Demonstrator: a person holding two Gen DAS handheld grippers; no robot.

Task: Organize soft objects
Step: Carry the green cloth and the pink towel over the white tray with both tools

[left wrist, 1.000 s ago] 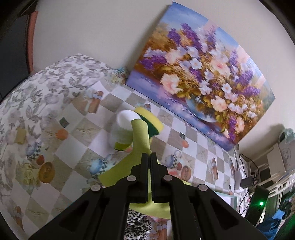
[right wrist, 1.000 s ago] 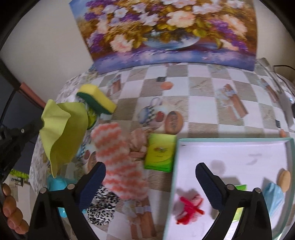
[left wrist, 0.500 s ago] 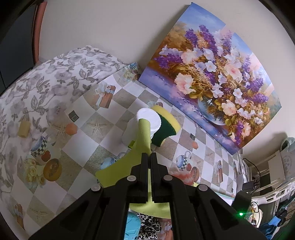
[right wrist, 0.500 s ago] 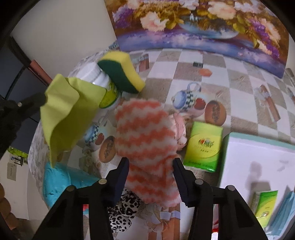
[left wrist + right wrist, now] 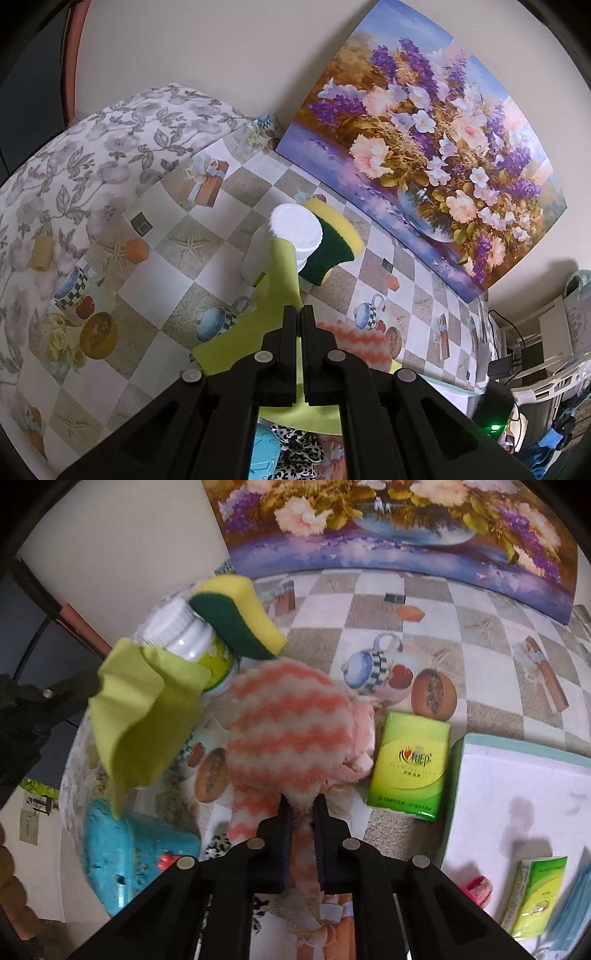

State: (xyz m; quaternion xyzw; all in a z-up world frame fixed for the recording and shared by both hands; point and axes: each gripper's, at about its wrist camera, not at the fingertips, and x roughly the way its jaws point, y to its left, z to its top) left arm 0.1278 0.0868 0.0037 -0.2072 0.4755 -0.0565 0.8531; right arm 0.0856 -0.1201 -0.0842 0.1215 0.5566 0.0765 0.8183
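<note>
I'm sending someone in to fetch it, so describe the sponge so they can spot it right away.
Start at the big flower painting leaning on the wall and come forward over the checkered tablecloth to the white bottle with a ribbed cap. The sponge rests tilted against that bottle's top. It is the only firm block: yellow foam with a dark green scouring layer.

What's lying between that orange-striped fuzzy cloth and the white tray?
A green tissue pack lies between the orange-striped cloth and the white tray; the right wrist view shows it.
</note>
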